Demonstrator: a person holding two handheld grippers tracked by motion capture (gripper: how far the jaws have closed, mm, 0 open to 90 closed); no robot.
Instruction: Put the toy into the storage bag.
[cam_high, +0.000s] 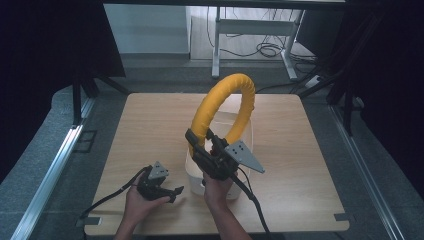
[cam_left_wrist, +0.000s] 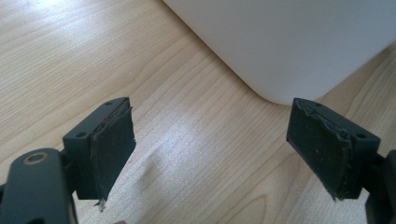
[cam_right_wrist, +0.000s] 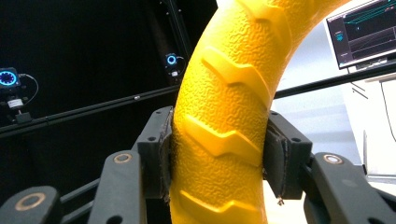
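Fingers of the right gripper (cam_right_wrist: 217, 156) are clamped on the yellow tyre ring (cam_high: 226, 107), 1 pad on each side of the tread, ring upright and held above the white tub (cam_high: 196, 172). Left gripper (cam_high: 167, 192) has its 2 fingers (cam_left_wrist: 112, 144) wide apart, nothing between them, resting low on the wooden table (cam_high: 150, 125) just beside the tub's near left corner.

Risks as I read them:
- grip sits at the ring's bottom end, so most of the ring stands above the pads; any wrist roll and it could pivot or tip in the grip
- tread is textured and ribbed, pads bite on ridges rather than flat surface, so slip looks possible if pressure eases
- ring looks wider than the tub opening in the high view; lowering it off-centre could catch the tub rim and shove or tilt the tub
- left gripper isn't bracing the tub, so nothing stops it sliding on the table
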